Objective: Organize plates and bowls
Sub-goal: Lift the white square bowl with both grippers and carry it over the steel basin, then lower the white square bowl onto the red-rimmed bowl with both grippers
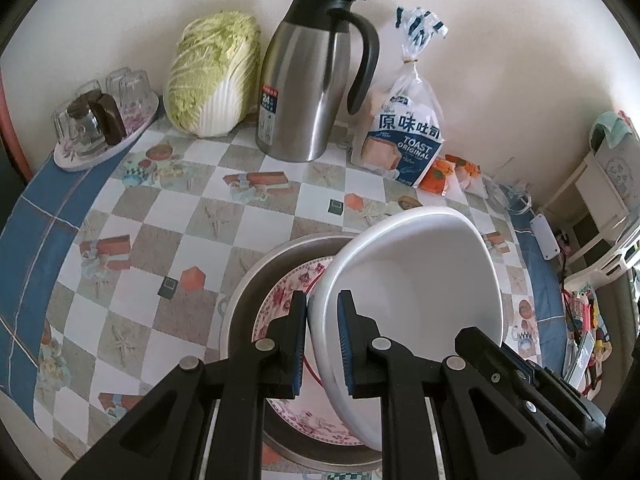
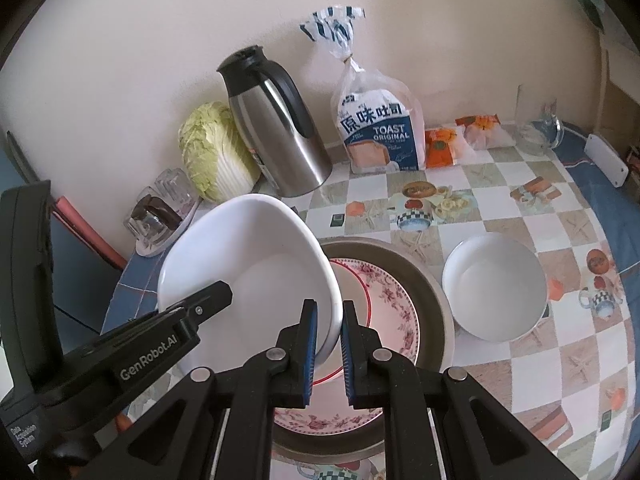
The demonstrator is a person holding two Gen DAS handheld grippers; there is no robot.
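Both grippers are on the same white bowl point(image 1: 416, 280) right now, one per side. Left gripper point(image 1: 322, 308) has its jaws pinched on the bowl's left rim, blue pads squeezing the wall w/ one finger outside, one inside. Right gripper point(image 2: 329, 320) is doing the same on the opposite rim, jaws nearly together, clamped on the thin edge. In the left wrist view the right gripper's black finger shows at the bowl's lower right; in the right wrist view the left gripper's body, lettered GenRobot.AI, reaches over the bowl's near-left rim.

The bowl is tilted, held up off the table, hanging over a stack below: a floral plate point(image 2: 396, 304) w/ a red-rimmed plate point(image 2: 360, 300) on top of it, both sitting inside a wide metal pan point(image 2: 432, 292). Whether the bowl's bottom edge touches the plates can't be told, the fingers hide it.

A second white bowl point(image 2: 496, 284) sits upright on the checkered tablecloth point(image 1: 192, 216), just beside the pan on the right in the right wrist view, apart from the held one.

Along the wall at the back: a napa cabbage point(image 1: 212, 76), a steel thermos jug point(image 1: 308, 80) w/ black handle, a bag of toast bread point(image 1: 404, 136) and small orange snack packs point(image 1: 440, 174). Far left, a tray of upturned glasses point(image 1: 100, 116) rests at the table's edge
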